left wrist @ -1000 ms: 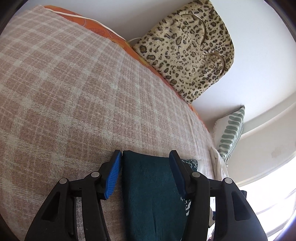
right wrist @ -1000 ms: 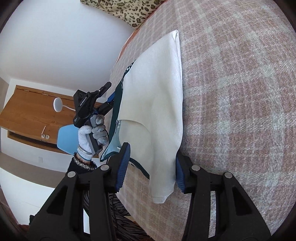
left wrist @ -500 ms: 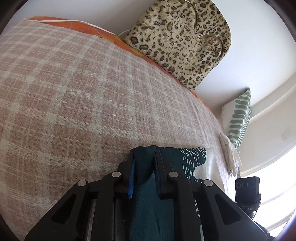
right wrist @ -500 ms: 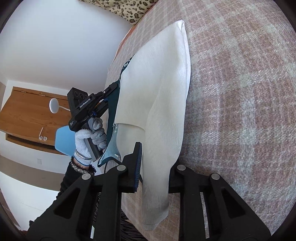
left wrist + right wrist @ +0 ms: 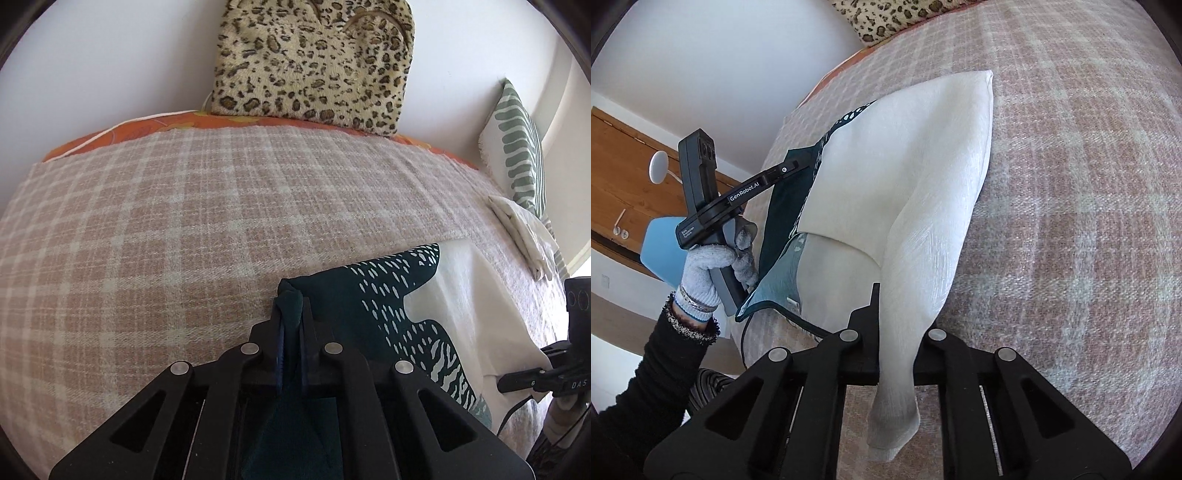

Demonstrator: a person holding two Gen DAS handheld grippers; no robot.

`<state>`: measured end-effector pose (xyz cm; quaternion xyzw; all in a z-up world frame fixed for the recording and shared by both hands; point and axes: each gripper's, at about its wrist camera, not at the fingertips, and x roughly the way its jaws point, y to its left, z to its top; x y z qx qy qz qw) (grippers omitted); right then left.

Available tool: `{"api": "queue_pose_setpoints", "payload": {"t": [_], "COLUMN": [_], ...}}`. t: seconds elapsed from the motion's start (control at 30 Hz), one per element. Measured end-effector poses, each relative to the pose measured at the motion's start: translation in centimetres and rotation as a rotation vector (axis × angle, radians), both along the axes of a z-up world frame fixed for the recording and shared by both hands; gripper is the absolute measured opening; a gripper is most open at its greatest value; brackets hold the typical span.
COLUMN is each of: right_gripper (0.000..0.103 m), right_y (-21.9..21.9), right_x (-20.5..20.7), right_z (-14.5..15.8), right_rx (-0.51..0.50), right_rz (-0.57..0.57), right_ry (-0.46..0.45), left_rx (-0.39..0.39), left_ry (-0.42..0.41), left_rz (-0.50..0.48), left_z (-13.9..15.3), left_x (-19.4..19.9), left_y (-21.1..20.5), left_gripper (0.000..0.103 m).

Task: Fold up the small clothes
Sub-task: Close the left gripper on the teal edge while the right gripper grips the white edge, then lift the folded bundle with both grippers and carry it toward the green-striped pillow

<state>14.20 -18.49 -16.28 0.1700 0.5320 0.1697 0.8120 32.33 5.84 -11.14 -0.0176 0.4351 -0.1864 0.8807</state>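
Pink-and-cream plaid blanket covers the bed in the left wrist view, with a leopard-print plush bag leaning on the white wall at the far edge and a green-and-white leaf-patterned cushion at the far right corner. Left tool is clamped tight on a bunched corner of the small teal-and-white printed garment, which lies spread near the bed's front edge. Folded white cloths sit beside the cushion.

Seen from the right wrist, the same bed fills the frame's right side. Right tool is pinched closed on a white fold of the garment, whose end hangs down between the fingers. Across the garment, a grey-gloved left hand grips the other black tool, closed on the teal edge.
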Motion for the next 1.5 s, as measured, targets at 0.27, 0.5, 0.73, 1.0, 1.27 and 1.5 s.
{"api": "queue_pose_setpoints", "payload": {"t": [0.27, 0.5, 0.73, 1.0, 1.27, 1.5], "right_gripper": [0.007, 0.006, 0.006, 0.006, 0.006, 0.006], "right_y": [4.3, 6.0, 7.4, 5.5, 2.5, 2.2], "right_x": [0.3, 0.6, 1.4, 0.7, -0.6, -1.3], "right_z": [-0.1, -0.5, -0.7, -1.1, 0.7, 1.9], "right_rx": [-0.217, -0.307, -0.315, -0.293, -0.303, -0.318], "right_rz": [0.044, 0.064, 0.063, 0.062, 0.077, 0.083], "right_ry": [-0.077, -0.118, -0.131, -0.125, -0.176, -0.211], "left_rx": [0.042, 0.030, 0.022, -0.001, -0.022, -0.048], "left_ry": [-0.078, -0.101, -0.111, -0.103, -0.121, -0.149], "left_rz": [0.002, 0.022, 0.033, 0.064, 0.081, 0.096], "left_z": [1.3, 1.9, 2.3, 2.3, 3.2, 4.6], "left_x": [-1.3, -1.6, -1.8, -1.5, -1.8, -2.2], "left_y": [-0.6, 0.3, 0.7, 1.4, 1.8, 2.0], "left_gripper": [0.004, 0.004, 0.003, 0.003, 0.003, 0.003]}}
